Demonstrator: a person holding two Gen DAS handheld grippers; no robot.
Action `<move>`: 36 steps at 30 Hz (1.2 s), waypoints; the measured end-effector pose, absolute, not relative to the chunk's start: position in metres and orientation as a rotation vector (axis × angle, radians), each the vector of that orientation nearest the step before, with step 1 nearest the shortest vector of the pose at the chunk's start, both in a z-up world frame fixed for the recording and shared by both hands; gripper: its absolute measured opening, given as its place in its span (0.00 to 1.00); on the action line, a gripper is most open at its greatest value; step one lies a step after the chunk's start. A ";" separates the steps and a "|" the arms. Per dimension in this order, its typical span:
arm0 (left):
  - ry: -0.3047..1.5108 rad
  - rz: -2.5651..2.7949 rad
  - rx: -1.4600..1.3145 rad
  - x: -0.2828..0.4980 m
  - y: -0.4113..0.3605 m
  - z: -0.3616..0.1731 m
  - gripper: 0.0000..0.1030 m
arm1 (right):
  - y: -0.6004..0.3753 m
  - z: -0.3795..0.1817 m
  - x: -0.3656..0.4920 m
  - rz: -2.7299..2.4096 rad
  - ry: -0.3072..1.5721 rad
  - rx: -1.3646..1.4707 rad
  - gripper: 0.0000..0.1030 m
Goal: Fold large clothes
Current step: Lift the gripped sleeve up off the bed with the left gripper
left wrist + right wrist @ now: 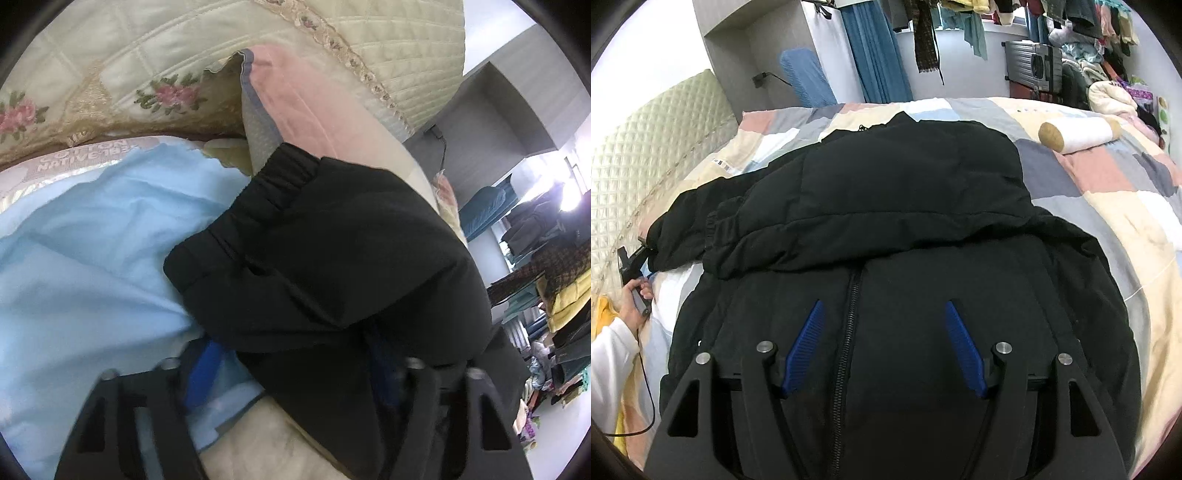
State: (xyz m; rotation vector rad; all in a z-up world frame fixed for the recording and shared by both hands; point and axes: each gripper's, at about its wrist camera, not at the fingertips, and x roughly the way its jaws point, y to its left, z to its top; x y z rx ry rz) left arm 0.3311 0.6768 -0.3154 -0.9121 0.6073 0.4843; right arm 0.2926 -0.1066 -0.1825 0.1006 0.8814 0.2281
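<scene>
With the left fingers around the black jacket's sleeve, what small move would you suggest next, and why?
Probably close the left gripper on the sleeve and carry it across the black jacket. The cuff hangs past the bed's edge, while the right gripper hovers open above the zipper.

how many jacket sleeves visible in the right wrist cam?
2. One sleeve of the black padded jacket lies folded across its chest, elastic cuff showing. The other sleeve reaches left toward the left gripper at the bed edge.
</scene>
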 end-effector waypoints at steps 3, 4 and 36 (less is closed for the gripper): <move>0.573 0.445 -0.940 0.329 0.677 -0.305 0.20 | -0.105 -0.179 0.289 0.222 0.869 0.080 0.67; 0.574 0.449 -0.929 0.329 0.677 -0.300 0.16 | -0.106 -0.177 0.287 0.221 0.866 0.078 0.67; 0.460 0.360 -0.398 0.307 0.445 0.032 0.05 | -0.174 -0.123 0.224 0.282 0.644 0.056 0.80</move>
